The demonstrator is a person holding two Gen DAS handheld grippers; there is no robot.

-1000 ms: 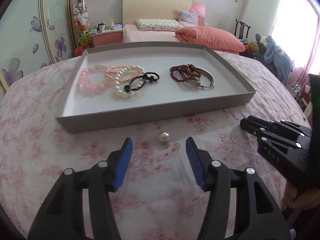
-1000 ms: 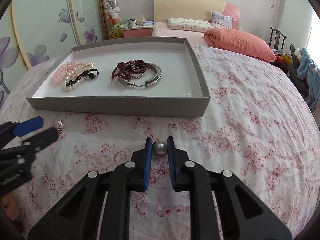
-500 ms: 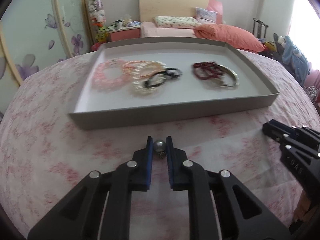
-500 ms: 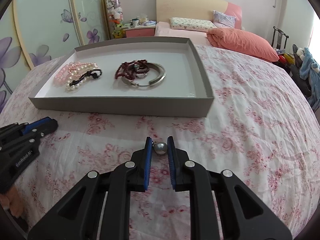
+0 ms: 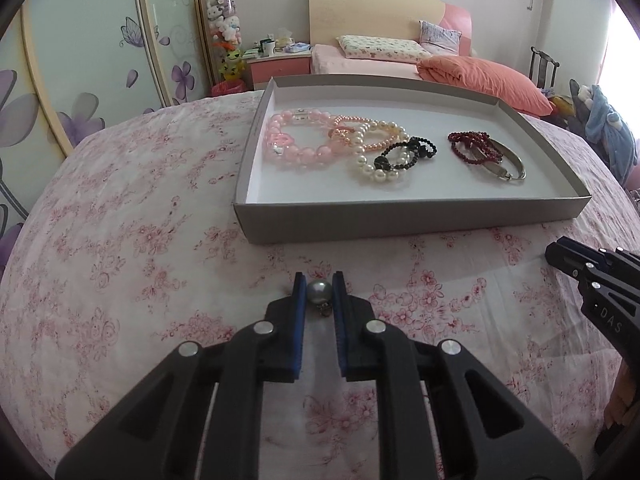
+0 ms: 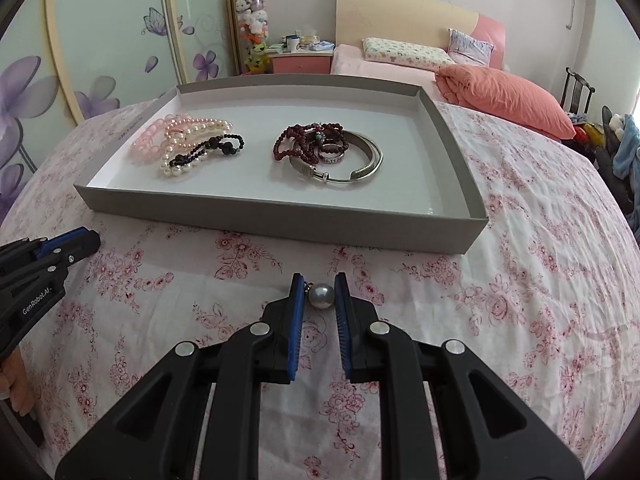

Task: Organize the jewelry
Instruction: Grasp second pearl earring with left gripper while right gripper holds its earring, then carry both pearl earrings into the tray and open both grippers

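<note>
The grey tray (image 6: pixel 280 216) on the floral bedspread (image 5: pixel 120 260) already held the bead bracelets (image 5: pixel 340 144) at its left and the silver bangle (image 6: pixel 352 168) further right. Two pearl earrings remained outside. The left gripper (image 5: pixel 319 294) was clamped on one pearl earring (image 5: pixel 319 292), the right gripper (image 6: pixel 319 294) on another pearl (image 6: pixel 322 297), both near the tray's front wall, seemingly just above the cloth.

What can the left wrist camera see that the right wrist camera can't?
Only the left view: the left tool shut on its pearl, and the right tool's tip at the right edge. Only the right view: the right tool shut on another pearl, a ring among the red beads, and the left tool's tip at the left edge. Both: the tray of bracelets and the bed.
</note>
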